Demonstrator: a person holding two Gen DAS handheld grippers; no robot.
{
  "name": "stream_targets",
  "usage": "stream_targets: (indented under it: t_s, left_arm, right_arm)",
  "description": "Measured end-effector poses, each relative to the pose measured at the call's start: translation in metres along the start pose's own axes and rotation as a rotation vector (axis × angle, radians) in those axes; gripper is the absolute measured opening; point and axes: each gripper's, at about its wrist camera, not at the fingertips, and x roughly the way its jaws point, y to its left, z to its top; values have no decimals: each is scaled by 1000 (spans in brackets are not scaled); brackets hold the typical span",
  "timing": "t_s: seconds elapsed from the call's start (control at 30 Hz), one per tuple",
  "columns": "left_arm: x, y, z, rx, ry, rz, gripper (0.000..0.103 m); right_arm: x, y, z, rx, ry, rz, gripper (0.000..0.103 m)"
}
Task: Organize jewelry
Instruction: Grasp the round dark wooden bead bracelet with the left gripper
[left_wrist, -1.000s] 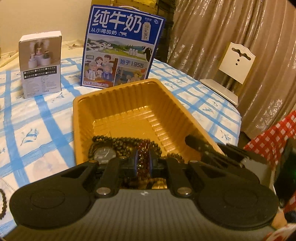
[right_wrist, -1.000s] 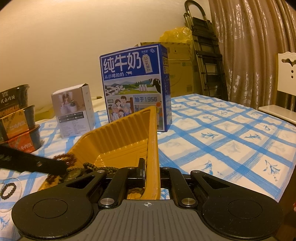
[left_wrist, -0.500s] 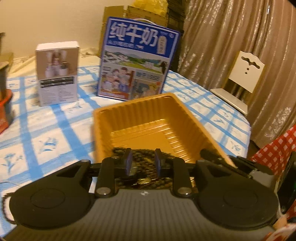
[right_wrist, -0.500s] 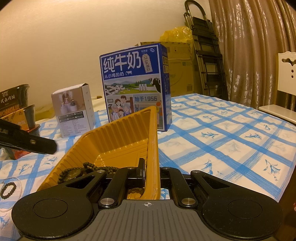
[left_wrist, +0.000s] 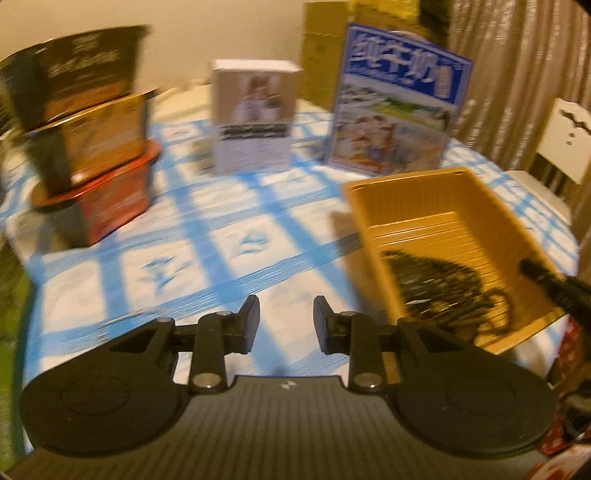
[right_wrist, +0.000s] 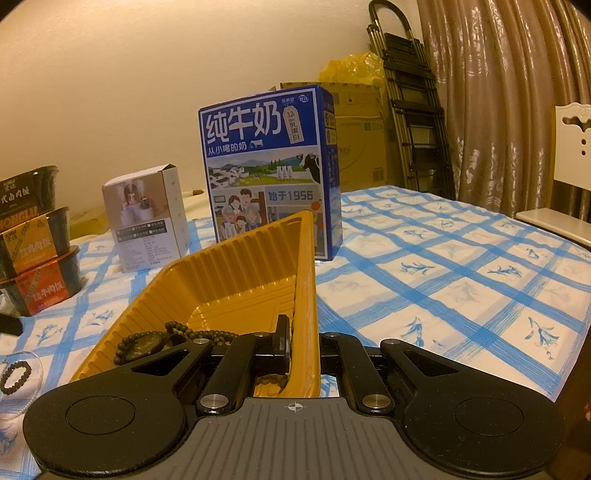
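Note:
A yellow plastic tray (right_wrist: 236, 269) sits on the blue-checked tablecloth and holds dark bead strings and a watch (right_wrist: 142, 345). My right gripper (right_wrist: 301, 343) is shut on the tray's near right wall. In the blurred left wrist view the tray (left_wrist: 436, 199) lies to the right with the beads (left_wrist: 439, 284) piled inside. My left gripper (left_wrist: 285, 321) is open and empty over the bare cloth left of the tray. A dark bead bracelet (right_wrist: 14, 373) lies on the cloth at the far left of the right wrist view.
A blue milk carton box (right_wrist: 269, 166) and a small white box (right_wrist: 146, 218) stand behind the tray. Stacked food bowls (right_wrist: 33, 240) stand at the left. A white chair (right_wrist: 570, 155) and curtains are at the right, past the table edge.
My left gripper let go of the bead string into the tray, opened wide, and swung left out of the tray. The right gripper has not moved.

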Motion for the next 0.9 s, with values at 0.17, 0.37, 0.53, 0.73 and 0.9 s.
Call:
stream_targets:
  t_s: [0.17, 0.37, 0.53, 0.73, 0.9]
  left_arm:
    - [-6, 31, -14, -26, 26, 86, 28]
    - [-5, 47, -34, -12, 64, 131, 29]
    - [5, 42, -49, 19, 92, 130, 30]
    - [15, 39, -49, 49, 96, 132, 33]
    - [31, 40, -44, 60, 111, 135, 32]
  right_arm:
    - [0, -1, -2, -1, 0, 1, 6]
    - [0, -1, -2, 0, 1, 0, 6]
    - [0, -1, -2, -1, 1, 1, 6]
    - [0, -1, -2, -1, 1, 1, 6]
    - [0, -1, -2, 0, 2, 1, 6]
